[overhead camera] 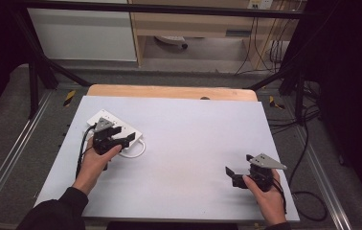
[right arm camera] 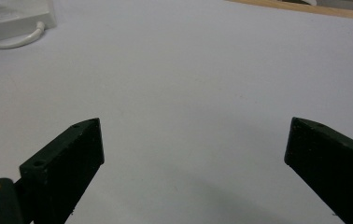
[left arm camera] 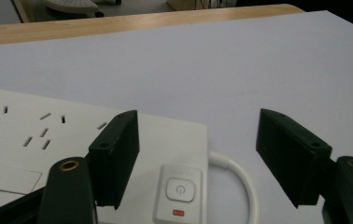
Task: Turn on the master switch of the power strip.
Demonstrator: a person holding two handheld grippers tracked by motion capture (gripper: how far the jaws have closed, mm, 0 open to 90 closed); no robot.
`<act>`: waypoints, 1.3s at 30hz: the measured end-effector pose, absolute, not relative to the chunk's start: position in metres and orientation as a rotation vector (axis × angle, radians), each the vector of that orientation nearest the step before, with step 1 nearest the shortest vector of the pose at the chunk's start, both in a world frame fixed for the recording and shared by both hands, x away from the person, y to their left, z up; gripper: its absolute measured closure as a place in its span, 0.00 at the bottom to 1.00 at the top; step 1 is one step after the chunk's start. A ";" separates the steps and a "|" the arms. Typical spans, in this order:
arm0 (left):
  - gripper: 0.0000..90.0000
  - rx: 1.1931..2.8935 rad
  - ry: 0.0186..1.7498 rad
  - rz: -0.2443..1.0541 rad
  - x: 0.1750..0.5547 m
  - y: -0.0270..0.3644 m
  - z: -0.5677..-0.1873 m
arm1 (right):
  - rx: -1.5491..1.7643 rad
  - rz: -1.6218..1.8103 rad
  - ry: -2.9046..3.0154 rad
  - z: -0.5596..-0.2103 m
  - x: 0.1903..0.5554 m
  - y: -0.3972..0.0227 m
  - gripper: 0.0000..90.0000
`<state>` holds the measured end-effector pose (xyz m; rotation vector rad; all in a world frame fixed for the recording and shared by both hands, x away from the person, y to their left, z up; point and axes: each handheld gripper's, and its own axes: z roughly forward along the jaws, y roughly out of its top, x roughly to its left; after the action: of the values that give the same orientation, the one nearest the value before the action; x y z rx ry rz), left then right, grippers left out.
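Observation:
A white power strip (overhead camera: 117,125) lies on the left part of the pale table cover (overhead camera: 188,139), with its white cable (overhead camera: 138,152) looped at its near end. My left gripper (overhead camera: 125,134) hovers over that end, open. In the left gripper view its jaws (left arm camera: 197,126) stand apart, one over the power strip (left arm camera: 48,140), the other over bare cover. The strip's switch button (left arm camera: 179,190) and the cable (left arm camera: 242,175) lie between them, untouched. My right gripper (overhead camera: 239,164) is at the near right, open over bare cover (right arm camera: 194,126). The strip (right arm camera: 20,16) shows far off in the right gripper view.
A wooden table edge (overhead camera: 169,91) runs along the far side of the cover. Black frame bars (overhead camera: 40,67) stand at the far corners. Dark cables (overhead camera: 308,143) trail on the floor to the right. Cabinets stand behind the table.

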<state>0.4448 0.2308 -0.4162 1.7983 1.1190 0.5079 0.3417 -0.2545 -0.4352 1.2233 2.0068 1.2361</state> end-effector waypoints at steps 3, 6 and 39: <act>0.40 1.804 1.114 0.508 0.445 0.230 -0.417 | 1.223 1.235 2.006 -0.435 0.342 -0.255 0.06; 0.45 1.803 1.114 0.502 0.445 0.228 -0.418 | 1.230 1.241 2.004 -0.435 0.342 -0.255 0.06; 1.00 1.879 1.124 0.499 0.448 0.226 -0.426 | 1.246 1.241 1.998 -0.435 0.342 -0.258 0.06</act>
<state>0.4478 0.2260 -0.4256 1.8791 1.1237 0.4991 0.3420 -0.2583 -0.4347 1.2464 1.9980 1.2414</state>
